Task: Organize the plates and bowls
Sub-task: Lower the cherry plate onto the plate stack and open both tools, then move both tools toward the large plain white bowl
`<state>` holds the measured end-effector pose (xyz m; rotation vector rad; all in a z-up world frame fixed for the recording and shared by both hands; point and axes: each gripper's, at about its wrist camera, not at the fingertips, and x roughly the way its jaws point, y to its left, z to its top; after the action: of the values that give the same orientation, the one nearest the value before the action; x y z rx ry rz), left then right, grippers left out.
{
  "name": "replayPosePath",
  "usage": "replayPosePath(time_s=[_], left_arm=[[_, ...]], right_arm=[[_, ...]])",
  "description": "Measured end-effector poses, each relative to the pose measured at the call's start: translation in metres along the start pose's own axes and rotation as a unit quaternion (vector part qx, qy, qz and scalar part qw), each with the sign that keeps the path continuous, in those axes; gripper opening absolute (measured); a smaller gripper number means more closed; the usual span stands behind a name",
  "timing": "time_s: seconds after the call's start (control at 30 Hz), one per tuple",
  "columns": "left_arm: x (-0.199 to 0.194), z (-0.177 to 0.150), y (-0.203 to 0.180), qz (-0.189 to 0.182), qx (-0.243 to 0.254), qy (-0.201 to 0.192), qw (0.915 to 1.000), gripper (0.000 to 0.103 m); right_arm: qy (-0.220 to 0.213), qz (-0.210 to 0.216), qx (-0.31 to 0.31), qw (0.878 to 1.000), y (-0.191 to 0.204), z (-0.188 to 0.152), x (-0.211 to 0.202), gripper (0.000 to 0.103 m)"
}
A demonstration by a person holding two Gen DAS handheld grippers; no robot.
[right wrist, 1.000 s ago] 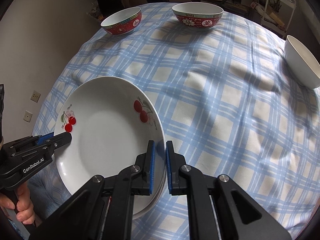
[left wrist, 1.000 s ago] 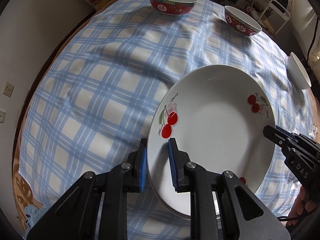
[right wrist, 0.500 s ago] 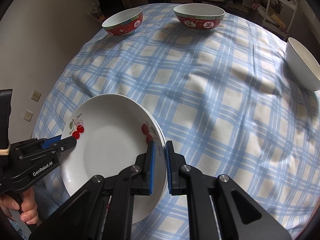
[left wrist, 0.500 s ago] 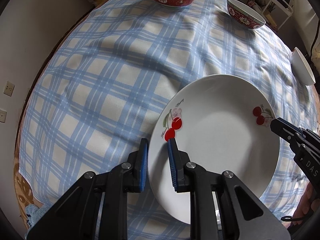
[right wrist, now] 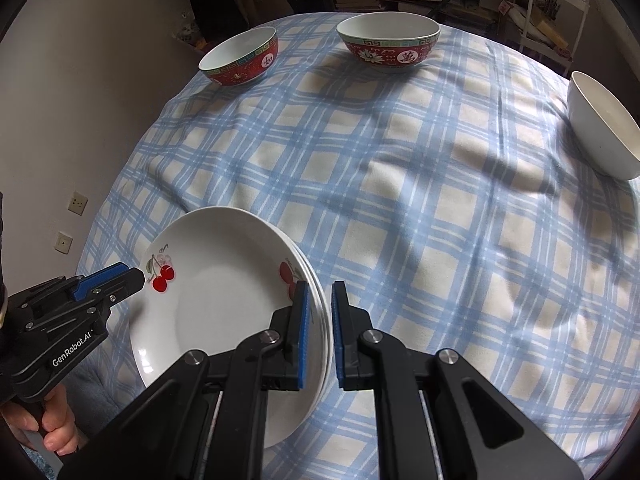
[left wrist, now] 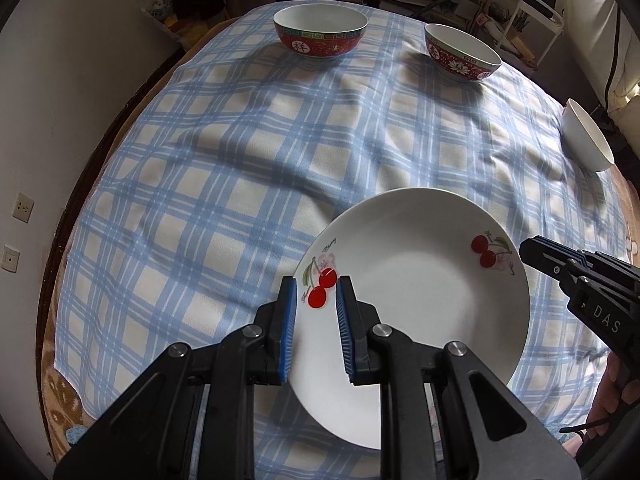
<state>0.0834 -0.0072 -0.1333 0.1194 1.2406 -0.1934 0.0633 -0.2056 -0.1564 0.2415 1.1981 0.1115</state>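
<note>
A stack of white plates with red cherry prints (left wrist: 424, 292) (right wrist: 224, 296) lies on the blue checked tablecloth near the front edge. My left gripper (left wrist: 316, 312) straddles the stack's left rim with its jaws apart, pads off the plate. My right gripper (right wrist: 318, 312) straddles the right rim, jaws also slightly apart. Each gripper shows in the other's view, the right gripper (left wrist: 536, 252) and the left gripper (right wrist: 132, 278). Two red patterned bowls (left wrist: 320, 32) (left wrist: 462, 58) stand at the far side. A white bowl (left wrist: 586, 142) (right wrist: 600, 124) sits at the right edge.
The round table's cloth (left wrist: 240, 160) is wrinkled between the plates and the bowls. A wall with sockets (left wrist: 22, 208) is at the left. Shelves and a white rack (right wrist: 556, 8) stand behind the table.
The plate stack has come down toward the table's front edge. Both grippers have opened a little around its rims.
</note>
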Motion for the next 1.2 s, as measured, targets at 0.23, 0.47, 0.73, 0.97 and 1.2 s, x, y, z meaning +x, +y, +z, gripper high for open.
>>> replayPosePath(time_s=[0.23, 0.47, 0.73, 0.97, 1.2], left_arm=[[-0.020, 0.031, -0.034, -0.002, 0.033, -0.025, 0.9991, 0.025], [-0.035, 0.074, -0.078, -0.016, 0.068, -0.052, 0.9962, 0.045], [-0.030, 0.120, -0.141, -0.009, 0.115, -0.061, 0.9915, 0.080], [-0.008, 0.157, -0.203, -0.024, 0.140, -0.043, 0.9890, 0.080], [0.004, 0.186, -0.260, -0.051, 0.152, -0.054, 0.9856, 0.080]], right_arm=[[-0.037, -0.023, 0.033, 0.999, -0.028, 0.022, -0.028, 0.023], [-0.072, -0.055, 0.068, 0.994, -0.074, 0.049, -0.059, 0.052], [-0.099, -0.064, 0.122, 0.986, -0.143, 0.072, -0.081, 0.086], [-0.098, -0.082, 0.129, 0.983, -0.196, 0.089, -0.092, 0.086], [-0.110, -0.118, 0.153, 0.975, -0.251, 0.104, -0.101, 0.086]])
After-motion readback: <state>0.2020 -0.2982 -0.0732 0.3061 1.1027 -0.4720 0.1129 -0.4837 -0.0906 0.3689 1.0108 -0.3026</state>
